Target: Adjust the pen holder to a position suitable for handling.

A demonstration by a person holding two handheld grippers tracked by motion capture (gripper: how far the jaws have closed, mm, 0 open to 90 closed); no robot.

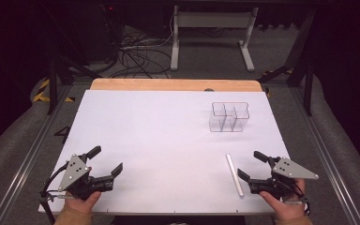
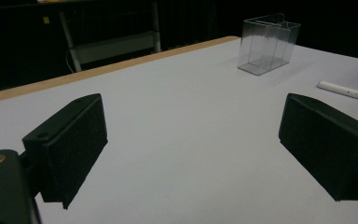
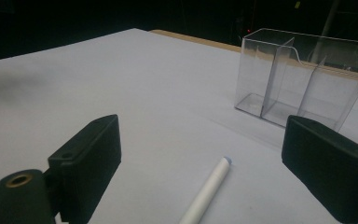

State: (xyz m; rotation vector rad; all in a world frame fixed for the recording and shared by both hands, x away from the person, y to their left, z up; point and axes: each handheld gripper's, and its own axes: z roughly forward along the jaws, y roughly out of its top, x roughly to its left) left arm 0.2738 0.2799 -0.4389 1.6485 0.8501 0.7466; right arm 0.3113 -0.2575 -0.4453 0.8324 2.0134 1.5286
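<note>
Resting wide-jawed and empty at the desk's (image 1: 168, 117) near-left corner, the left gripper (image 1: 107, 161) is well apart from the white pen (image 1: 235, 175), which lies just left of the equally wide right gripper (image 1: 252, 165), its long axis running toward the far-right clear organizer (image 1: 229, 116).

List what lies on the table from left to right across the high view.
left gripper → clear divided container → white pen → right gripper
</note>
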